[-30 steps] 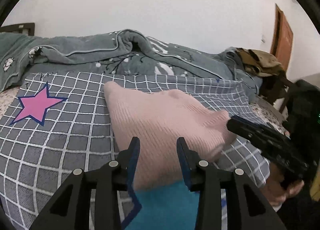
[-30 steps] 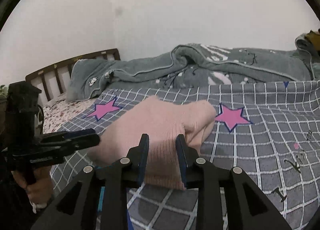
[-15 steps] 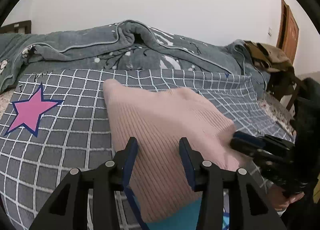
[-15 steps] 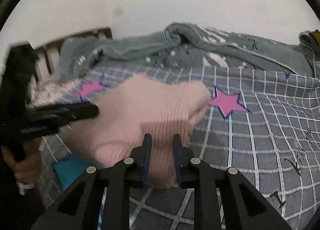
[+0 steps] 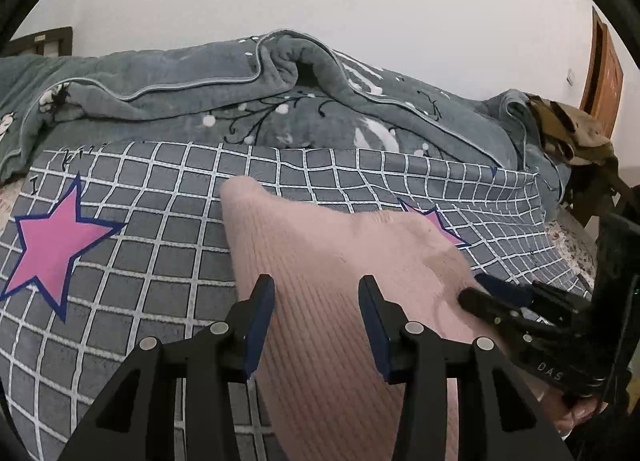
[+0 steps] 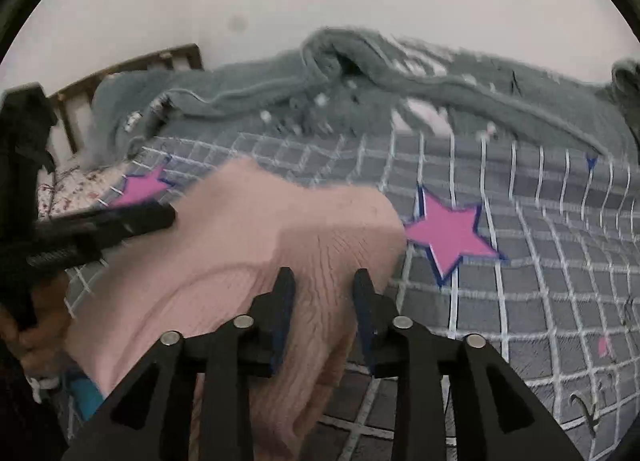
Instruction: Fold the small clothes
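Observation:
A pink ribbed knit garment [image 5: 340, 261] lies folded on the grey checked bedspread [image 5: 160, 253]; it also shows in the right wrist view [image 6: 248, 245]. My left gripper [image 5: 317, 291] is open just above the garment's near part, its fingers spread with pink knit between them. My right gripper [image 6: 323, 281] is open over the garment's right edge. The right gripper appears in the left wrist view [image 5: 484, 293] at the garment's right side. The left gripper shows in the right wrist view [image 6: 152, 217] at the garment's left side.
A rumpled grey-green blanket [image 5: 240, 101] lies along the back of the bed. Pink stars [image 5: 52, 241] mark the bedspread. A wooden headboard [image 6: 120, 77] stands at the left. A brown cloth pile [image 5: 568, 133] and a door [image 5: 604, 73] are at the right. Blue cloth [image 6: 86, 393] peeks from under the garment.
Both grippers have moved forward over the pink garment and the right one has opened wider. The blue cloth seen near the left gripper is now hidden under pink knit.

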